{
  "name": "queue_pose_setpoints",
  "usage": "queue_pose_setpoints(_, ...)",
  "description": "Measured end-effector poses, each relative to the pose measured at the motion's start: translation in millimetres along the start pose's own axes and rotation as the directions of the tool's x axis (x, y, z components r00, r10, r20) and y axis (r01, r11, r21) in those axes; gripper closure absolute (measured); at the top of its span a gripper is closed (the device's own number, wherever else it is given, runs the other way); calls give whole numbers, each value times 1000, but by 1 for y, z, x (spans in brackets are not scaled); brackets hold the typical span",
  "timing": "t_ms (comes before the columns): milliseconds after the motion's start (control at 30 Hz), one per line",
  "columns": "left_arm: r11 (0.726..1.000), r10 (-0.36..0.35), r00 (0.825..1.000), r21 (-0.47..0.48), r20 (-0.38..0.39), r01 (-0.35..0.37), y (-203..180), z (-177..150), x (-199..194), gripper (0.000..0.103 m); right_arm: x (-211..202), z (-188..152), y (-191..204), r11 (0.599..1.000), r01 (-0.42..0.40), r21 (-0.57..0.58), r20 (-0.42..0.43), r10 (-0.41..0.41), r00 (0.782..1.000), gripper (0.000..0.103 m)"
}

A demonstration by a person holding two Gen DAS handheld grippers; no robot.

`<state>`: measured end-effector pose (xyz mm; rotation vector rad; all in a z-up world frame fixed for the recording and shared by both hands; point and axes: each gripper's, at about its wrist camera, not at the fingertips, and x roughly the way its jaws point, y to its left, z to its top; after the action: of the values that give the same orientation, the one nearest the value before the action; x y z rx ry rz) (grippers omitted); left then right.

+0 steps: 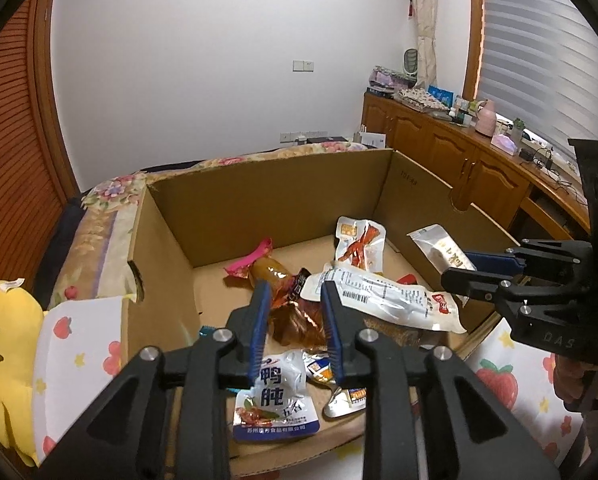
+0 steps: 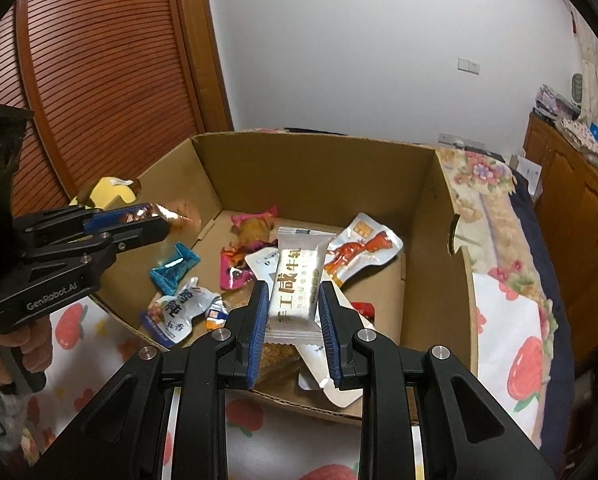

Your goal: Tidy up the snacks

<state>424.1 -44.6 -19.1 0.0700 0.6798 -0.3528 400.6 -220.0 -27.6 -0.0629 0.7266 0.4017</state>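
Note:
An open cardboard box stands on a bed with several snack packets on its floor. Over the box, my left gripper is shut on a copper-coloured crinkly wrapper. My right gripper is shut on a white bar packet above the box's near right part. Inside lie a white-and-blue pouch, a clear pack with red meat, a pink-ended sweet and a teal packet.
The box rests on a strawberry-print sheet beside a floral bedcover. A yellow plush toy lies at the box's left. A wooden cabinet with clutter lines the right wall. A louvred wooden door stands on the left.

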Motion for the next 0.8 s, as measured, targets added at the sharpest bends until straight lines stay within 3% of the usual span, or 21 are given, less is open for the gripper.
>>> queue_pose_setpoints(67, 1000, 6, 1000, -2, -5, -6, 1, -2, -1, 77, 3, -2, -1, 1000, 2, 6, -9, -2, 1000, 78)
queue_pose_setpoints(167, 1000, 7, 1000, -10, 0, -7, 1, -4, -8, 64, 6, -4, -4, 1000, 5, 24, -15, -5, 1000, 74)
queue_pose_setpoints(233, 1000, 7, 1000, -6, 6, -7, -3, -6, -17, 64, 4, -5, -7, 999, 0, 43, -12, 0, 1000, 68)
queue_pose_setpoints(367, 999, 36, 999, 24, 30, -36, -12, -13, -45, 64, -11, -6, -2, 999, 7, 49, 7, -7, 1000, 68)
queue_pose_setpoints(500, 998, 53, 997, 21, 55, -54, -18, -23, -81, 56, -42, -11, 14, 999, 12, 49, 46, -15, 999, 67)
queue_pose_setpoints(567, 997, 68, 995, 27, 69, -70, -22, -31, -101, 56, -62, -18, 23, 998, 15, 53, 67, -19, 998, 61)
queue_pose_setpoints(733, 996, 84, 992, 24, 93, -87, -31, -52, -145, 55, -105, -39, 45, 998, 42, 47, 105, -47, 993, 59)
queue_pose_setpoints(800, 995, 93, 991, 26, 98, -96, -34, -60, -160, 54, -120, -48, 53, 998, 53, 44, 117, -58, 991, 52)
